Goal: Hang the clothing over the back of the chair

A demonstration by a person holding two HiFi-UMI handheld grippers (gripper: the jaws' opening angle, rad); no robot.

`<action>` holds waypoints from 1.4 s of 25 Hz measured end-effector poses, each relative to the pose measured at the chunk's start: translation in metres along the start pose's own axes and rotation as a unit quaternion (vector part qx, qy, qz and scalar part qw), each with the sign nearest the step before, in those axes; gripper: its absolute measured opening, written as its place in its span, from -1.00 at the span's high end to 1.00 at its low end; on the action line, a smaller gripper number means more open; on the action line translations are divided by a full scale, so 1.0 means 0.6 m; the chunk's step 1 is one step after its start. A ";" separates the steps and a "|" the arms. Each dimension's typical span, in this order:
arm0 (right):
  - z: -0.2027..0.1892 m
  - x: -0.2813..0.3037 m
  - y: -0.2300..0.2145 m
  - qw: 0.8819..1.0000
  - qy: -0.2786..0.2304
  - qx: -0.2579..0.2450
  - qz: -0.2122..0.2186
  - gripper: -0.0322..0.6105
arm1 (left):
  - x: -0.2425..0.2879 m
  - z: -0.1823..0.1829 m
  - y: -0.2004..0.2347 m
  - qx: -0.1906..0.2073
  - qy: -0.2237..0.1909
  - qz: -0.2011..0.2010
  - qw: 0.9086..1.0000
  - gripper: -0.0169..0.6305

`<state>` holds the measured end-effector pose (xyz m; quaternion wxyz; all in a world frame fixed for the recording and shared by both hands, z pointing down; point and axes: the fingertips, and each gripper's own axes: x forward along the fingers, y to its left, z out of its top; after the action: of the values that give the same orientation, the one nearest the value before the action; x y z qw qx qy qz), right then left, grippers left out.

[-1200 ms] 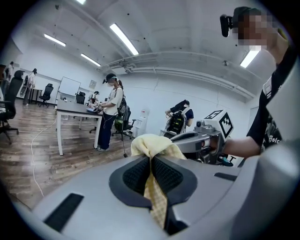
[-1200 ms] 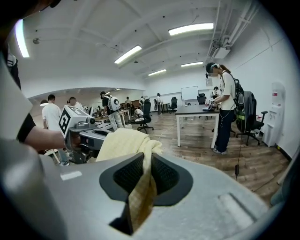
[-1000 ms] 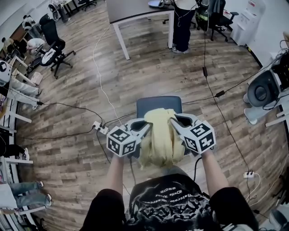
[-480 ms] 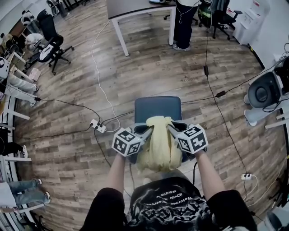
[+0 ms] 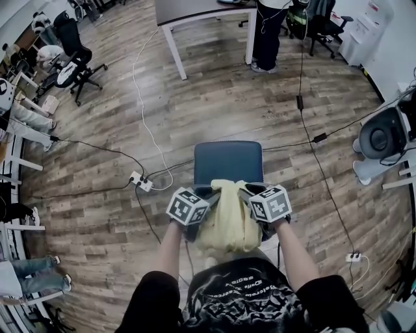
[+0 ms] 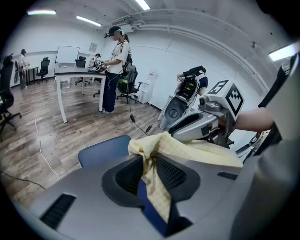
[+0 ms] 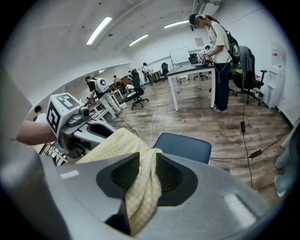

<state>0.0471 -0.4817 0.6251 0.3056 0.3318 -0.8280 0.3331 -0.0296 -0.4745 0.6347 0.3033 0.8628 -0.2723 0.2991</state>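
Observation:
A pale yellow garment hangs bunched over the near edge of a blue chair; the chair back under it is hidden. My left gripper is at the cloth's left top corner and my right gripper at its right top corner. In the left gripper view the garment runs between the jaws of the left gripper, which have just been opening, with blue chair showing beside it. In the right gripper view the garment lies loosely between the just-opening jaws of the right gripper.
A white table with a person beside it stands far ahead. Office chairs are at far left, a grey machine at right. A power strip and cables cross the wooden floor left of the chair.
Both grippers have come down together with the garment toward the chair, and the cloth now sits lower over the chair's near edge. The grippers stand closer to each other.

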 end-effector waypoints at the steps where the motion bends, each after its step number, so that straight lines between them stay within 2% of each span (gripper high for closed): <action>1: 0.004 0.000 -0.003 1.000 -0.005 0.007 0.000 0.51 | 0.000 -0.001 0.003 -0.006 0.004 -0.003 1.000 0.62; 2: 0.009 0.000 -0.005 1.000 -0.010 0.014 0.000 0.44 | 0.000 -0.002 0.007 -0.011 0.007 -0.004 1.000 0.41; 3: 0.012 0.000 -0.007 1.000 -0.015 0.021 0.001 0.38 | -0.002 -0.002 0.010 -0.015 0.009 -0.004 1.000 0.33; 7: 0.014 -0.004 -0.006 0.999 -0.023 0.027 0.003 0.18 | -0.014 0.001 0.017 -0.021 0.003 0.001 1.000 0.27; 10: 0.018 -0.014 -0.010 0.999 -0.038 0.025 -0.014 0.09 | -0.023 0.008 0.014 -0.027 -0.008 0.000 1.000 0.27; 17: 0.022 -0.044 0.002 0.998 -0.055 0.005 -0.022 0.05 | -0.049 0.020 0.000 -0.034 -0.032 0.007 0.999 0.27; 23: 0.033 -0.077 0.018 0.996 -0.077 -0.023 -0.031 0.04 | -0.080 0.050 -0.018 -0.033 -0.079 0.014 0.996 0.27; 27: 0.042 -0.101 0.025 0.994 -0.094 -0.034 -0.046 0.03 | -0.104 0.066 -0.044 -0.015 -0.105 0.006 0.994 0.27; 35: 0.057 -0.146 0.064 0.989 -0.130 -0.053 -0.048 0.03 | -0.151 0.080 -0.068 0.011 -0.153 0.034 0.988 0.28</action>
<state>0.0605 -0.4560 0.5278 0.2284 0.3953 -0.8601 0.2277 -0.0472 -0.4540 0.5274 0.2385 0.8918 -0.3414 0.1768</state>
